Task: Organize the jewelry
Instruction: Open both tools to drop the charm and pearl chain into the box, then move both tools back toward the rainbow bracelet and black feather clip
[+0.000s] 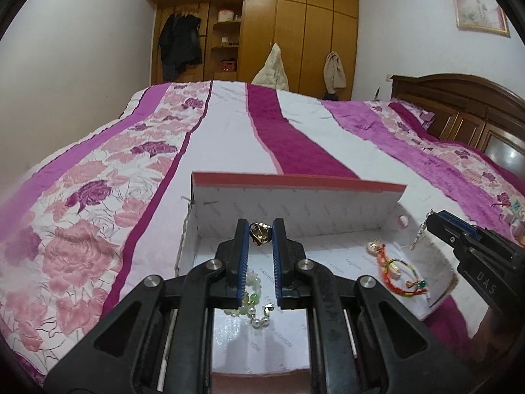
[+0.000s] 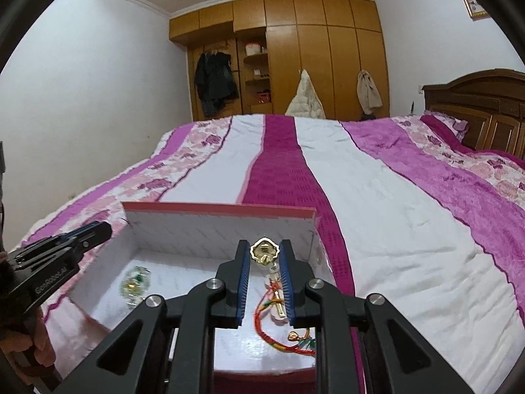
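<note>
Gripping small pieces at the very fingertips is the risk: the left tool (image 1: 259, 234) pinches a gold ring (image 1: 258, 233) and the right tool (image 2: 264, 251) clamps a gold pendant (image 2: 264, 249), both above the open white box (image 1: 295, 203) on the bed (image 1: 229, 124). Either could slip, or drop beyond the wall, if released off-centre. The pendant's crystal tail (image 2: 275, 274) trails back toward the camera, so its long axis runs along the fingers, gold head pointing away; that dangling tail could snag the red cord bracelet (image 2: 272, 335) lying beneath.

Box (image 1: 295, 203) on bed (image 1: 229, 124); bead bracelet (image 1: 252, 298) left, cord bracelet (image 1: 400, 272) right inside.
</note>
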{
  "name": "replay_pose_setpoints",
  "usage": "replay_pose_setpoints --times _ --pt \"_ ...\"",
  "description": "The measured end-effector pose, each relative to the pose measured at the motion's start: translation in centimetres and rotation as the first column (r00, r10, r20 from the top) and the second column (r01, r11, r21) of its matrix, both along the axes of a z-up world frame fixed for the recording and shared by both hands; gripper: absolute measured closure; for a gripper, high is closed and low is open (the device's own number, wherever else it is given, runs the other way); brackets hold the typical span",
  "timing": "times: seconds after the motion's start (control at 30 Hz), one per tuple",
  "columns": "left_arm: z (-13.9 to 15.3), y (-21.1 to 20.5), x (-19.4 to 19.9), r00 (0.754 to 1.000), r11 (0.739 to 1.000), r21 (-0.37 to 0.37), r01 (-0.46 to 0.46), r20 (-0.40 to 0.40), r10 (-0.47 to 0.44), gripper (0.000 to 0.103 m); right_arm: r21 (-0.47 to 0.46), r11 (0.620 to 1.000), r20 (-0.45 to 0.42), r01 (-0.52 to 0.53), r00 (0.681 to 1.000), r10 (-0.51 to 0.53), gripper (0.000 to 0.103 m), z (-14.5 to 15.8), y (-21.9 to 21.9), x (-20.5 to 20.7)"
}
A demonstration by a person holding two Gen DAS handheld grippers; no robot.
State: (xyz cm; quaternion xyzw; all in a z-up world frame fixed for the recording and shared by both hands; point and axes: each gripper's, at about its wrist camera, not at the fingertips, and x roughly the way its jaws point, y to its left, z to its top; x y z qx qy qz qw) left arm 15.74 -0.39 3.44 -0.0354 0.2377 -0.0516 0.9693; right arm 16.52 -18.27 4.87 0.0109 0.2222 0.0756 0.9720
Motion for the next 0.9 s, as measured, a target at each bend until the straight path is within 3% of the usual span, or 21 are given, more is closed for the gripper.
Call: replay_pose_setpoints --times 0.5,0.6,0.7,0.9 --pt "-2.5 0.3 1.9 0.992 0.999 -0.046 -0.013 -0.124 0.007 0.097 0.02 0.999 -0.124 0.029 0.992 -0.027 0.083 -3.3 -0.9 2.4" --pt "-2.5 0.2 2.0 0.991 0.999 -0.043 -0.012 -0.135 0.006 0.088 0.028 0.999 -0.131 0.033 0.991 -0.029 0.08 -3.4 -1.0 2.5" --pt "-2.4 0.0 1.9 0.992 0.999 -0.04 -0.006 -0.13 0.001 0.076 0.036 0.999 -0.132 0.038 0.991 -0.033 0.066 -3.3 -1.2 2.6" --pt "-1.6 -0.1 1.5 0.992 0.999 -0.034 0.005 -0.126 -0.009 0.076 0.043 0.998 -0.122 0.051 0.992 -0.046 0.064 -2.6 -1.4 2.2"
